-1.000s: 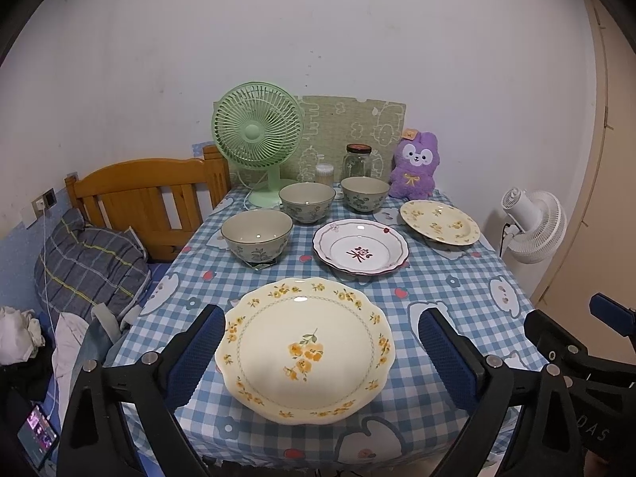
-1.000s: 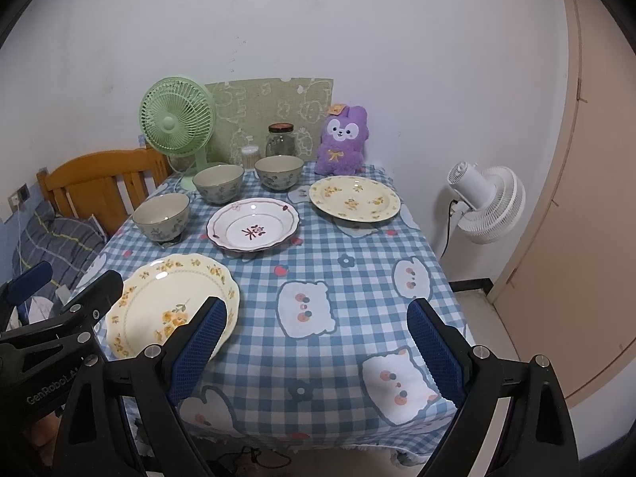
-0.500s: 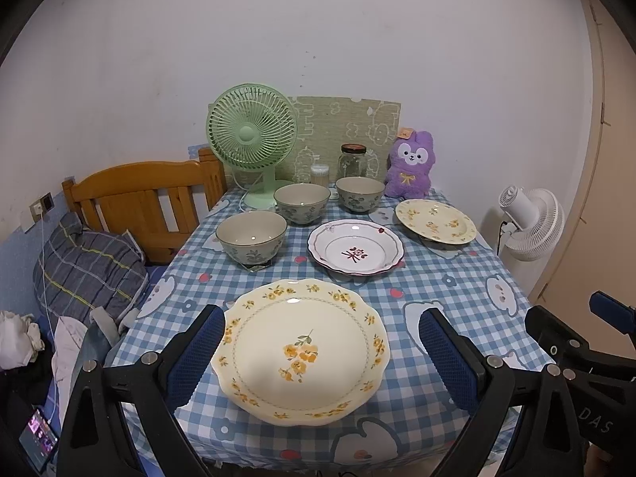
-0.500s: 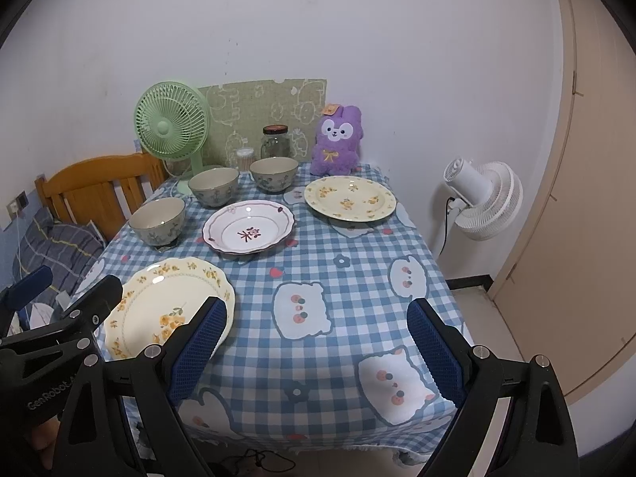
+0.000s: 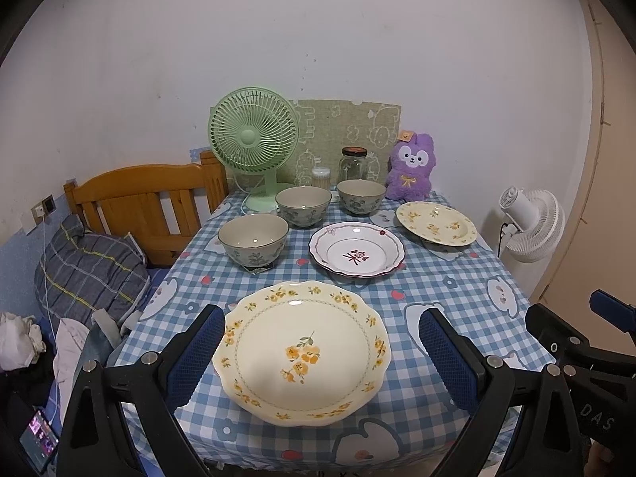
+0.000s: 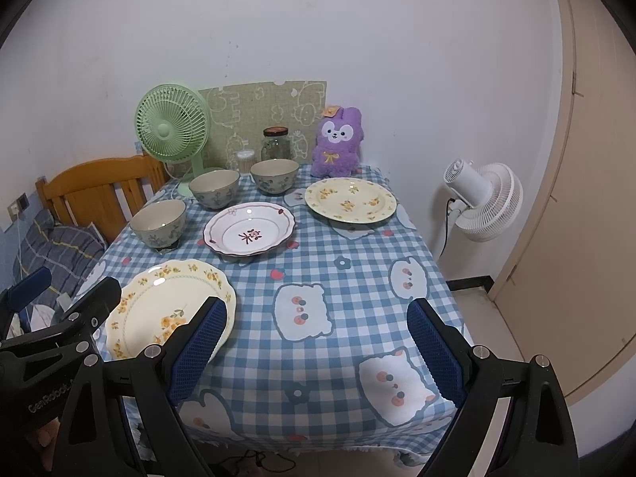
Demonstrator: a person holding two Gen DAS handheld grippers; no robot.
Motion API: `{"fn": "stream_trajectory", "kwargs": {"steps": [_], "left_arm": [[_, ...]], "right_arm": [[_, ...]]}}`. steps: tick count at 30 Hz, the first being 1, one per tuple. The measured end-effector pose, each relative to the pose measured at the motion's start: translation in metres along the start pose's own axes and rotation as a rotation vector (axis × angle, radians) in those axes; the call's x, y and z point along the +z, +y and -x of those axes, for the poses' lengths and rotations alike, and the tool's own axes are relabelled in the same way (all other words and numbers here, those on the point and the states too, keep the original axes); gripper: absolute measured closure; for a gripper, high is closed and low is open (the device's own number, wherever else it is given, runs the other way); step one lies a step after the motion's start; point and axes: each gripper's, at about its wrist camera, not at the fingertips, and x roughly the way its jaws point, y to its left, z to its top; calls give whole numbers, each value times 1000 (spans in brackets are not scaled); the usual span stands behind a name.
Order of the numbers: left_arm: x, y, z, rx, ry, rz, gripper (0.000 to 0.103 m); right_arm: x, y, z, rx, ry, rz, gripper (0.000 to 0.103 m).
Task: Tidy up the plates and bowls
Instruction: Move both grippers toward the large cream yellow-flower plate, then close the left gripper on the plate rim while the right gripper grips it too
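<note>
Both grippers spread wide and empty – left gripper frames the near yellow-flower plate at the table's 6 o'clock edge, probably lined up to grab it first. Right gripper hangs over bare tablecloth. Three bowls sit around 10–12 o'clock, red-trim plate in the center, second yellow plate at 2 – nothing stacked yet

My left gripper hangs with fingers spread wide either side of the near yellow-flowered plate on the worktop. Beyond that plate I see the red-patterned plate and three bowls; a second yellow plate lies farther right.
</note>
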Motion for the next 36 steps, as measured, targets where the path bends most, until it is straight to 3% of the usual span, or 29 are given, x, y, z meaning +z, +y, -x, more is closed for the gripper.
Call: {"fn": "stream_trajectory", "kwargs": {"steps": [22,36], "left_arm": [[2,0,1,3,6,-24,5],[21,42,-39,21,69,-48,9]], "right_arm": [[8,-4,-3,-1,12,-17,10],[29,55,-49,5,102,-12,18]]}}
